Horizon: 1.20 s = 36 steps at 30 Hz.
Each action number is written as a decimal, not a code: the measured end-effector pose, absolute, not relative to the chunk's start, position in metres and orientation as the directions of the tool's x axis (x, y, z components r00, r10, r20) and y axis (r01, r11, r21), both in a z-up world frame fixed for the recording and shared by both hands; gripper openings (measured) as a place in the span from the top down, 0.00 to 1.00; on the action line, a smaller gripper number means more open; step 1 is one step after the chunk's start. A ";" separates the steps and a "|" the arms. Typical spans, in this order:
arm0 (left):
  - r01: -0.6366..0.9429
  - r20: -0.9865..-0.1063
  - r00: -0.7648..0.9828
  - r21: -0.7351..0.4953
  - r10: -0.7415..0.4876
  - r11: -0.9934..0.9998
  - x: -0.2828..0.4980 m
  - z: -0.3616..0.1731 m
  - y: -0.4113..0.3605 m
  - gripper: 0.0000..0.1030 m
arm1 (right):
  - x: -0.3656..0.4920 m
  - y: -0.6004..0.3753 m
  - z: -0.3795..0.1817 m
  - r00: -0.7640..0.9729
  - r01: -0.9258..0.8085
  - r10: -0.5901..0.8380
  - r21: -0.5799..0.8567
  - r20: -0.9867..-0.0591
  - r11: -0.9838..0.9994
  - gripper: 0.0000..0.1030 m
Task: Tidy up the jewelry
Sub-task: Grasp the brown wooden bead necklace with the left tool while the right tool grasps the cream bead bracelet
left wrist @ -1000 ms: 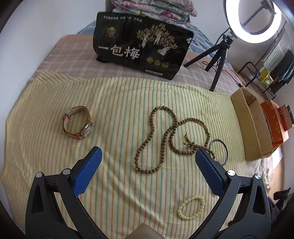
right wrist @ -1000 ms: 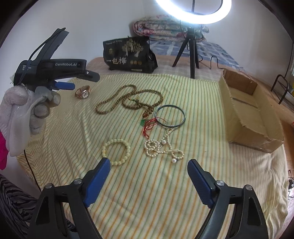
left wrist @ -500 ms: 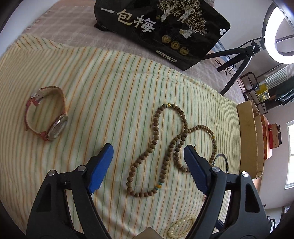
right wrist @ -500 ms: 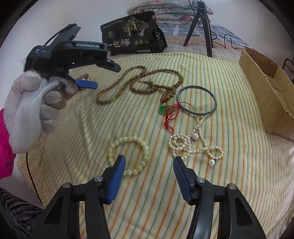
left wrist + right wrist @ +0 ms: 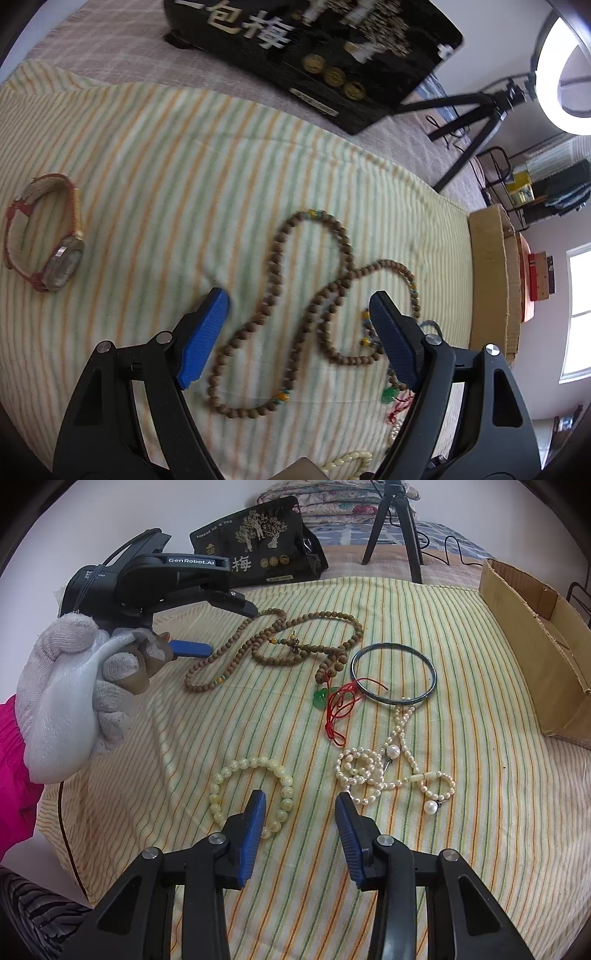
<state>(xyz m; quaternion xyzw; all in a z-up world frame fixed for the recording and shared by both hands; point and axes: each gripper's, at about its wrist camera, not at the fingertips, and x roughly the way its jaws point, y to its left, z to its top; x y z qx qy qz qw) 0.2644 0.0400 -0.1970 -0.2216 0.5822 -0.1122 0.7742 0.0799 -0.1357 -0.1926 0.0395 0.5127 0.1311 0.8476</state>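
A long brown bead necklace [image 5: 280, 258] [image 5: 277, 642] lies coiled on the striped cloth [image 5: 166, 166]. My left gripper [image 5: 297, 299] [image 5: 232, 631] hangs open just above it, one blue pad on each side of its loops. A white-gloved hand [image 5: 66, 686] holds that gripper. My right gripper [image 5: 300, 798] is low over a cream bead bracelet [image 5: 286, 790] and its jaws are closing. The bracelet's right side lies between the pads, which do not press on it. A wristwatch [image 5: 44, 251] with a red strap lies far left.
A pearl necklace [image 5: 391, 771], a dark bangle [image 5: 393, 672] and a green pendant on red cord [image 5: 321, 698] lie right of the bracelet. An open cardboard box [image 5: 535, 627] [image 5: 491, 277] stands at the cloth's right edge. A black bag [image 5: 314, 55] and a tripod [image 5: 391, 528] are behind.
Both grippers have sunk toward the cloth. The left jaws narrowed and now straddle the brown necklace. The right jaws narrowed steadily and came down at the cream bracelet's right side.
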 end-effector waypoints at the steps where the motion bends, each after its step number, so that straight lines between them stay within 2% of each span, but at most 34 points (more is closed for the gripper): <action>1: -0.069 -0.853 0.289 -0.471 -0.434 0.879 0.264 -0.196 0.033 0.21 | 0.081 -0.136 -0.193 0.440 -0.179 0.263 0.203 -0.859 0.963 0.61; 4: -0.018 -0.869 0.281 -0.430 -0.408 0.903 0.260 -0.194 0.014 0.21 | 0.081 -0.135 -0.193 0.443 -0.178 0.263 0.204 -0.857 0.963 0.62; 8: 0.031 -0.910 0.289 -0.300 -0.296 0.953 0.259 -0.195 -0.010 0.25 | 0.081 -0.132 -0.193 0.445 -0.186 0.258 0.193 -0.857 0.963 0.63; 12: 0.057 -0.921 0.312 -0.229 -0.235 0.972 0.255 -0.197 -0.022 0.25 | 0.079 -0.131 -0.193 0.450 -0.194 0.251 0.180 -0.857 0.964 0.63; 16: 0.063 -0.920 0.327 -0.207 -0.216 0.976 0.250 -0.198 -0.027 0.25 | 0.080 -0.132 -0.194 0.453 -0.187 0.246 0.178 -0.857 0.966 0.63; 24: 0.080 -0.902 0.297 -0.303 -0.313 0.950 0.242 -0.194 -0.035 0.25 | 0.080 -0.130 -0.195 0.455 -0.195 0.237 0.164 -0.859 0.967 0.63; 27: 0.088 -0.908 0.288 -0.292 -0.305 0.952 0.242 -0.197 -0.037 0.25 | 0.079 -0.130 -0.195 0.455 -0.196 0.237 0.163 -0.858 0.967 0.63; 30: 0.119 -0.917 0.304 -0.233 -0.259 0.965 0.237 -0.199 -0.047 0.25 | 0.078 -0.129 -0.195 0.455 -0.195 0.236 0.162 -0.859 0.967 0.63; 34: 0.195 -0.921 0.358 -0.086 -0.153 0.977 0.227 -0.201 -0.067 0.25 | 0.079 -0.128 -0.195 0.455 -0.196 0.228 0.153 -0.861 0.969 0.63; 36: 0.200 -0.917 0.365 -0.091 -0.160 0.976 0.227 -0.201 -0.066 0.33 | 0.079 -0.127 -0.195 0.455 -0.199 0.225 0.149 -0.861 0.969 0.63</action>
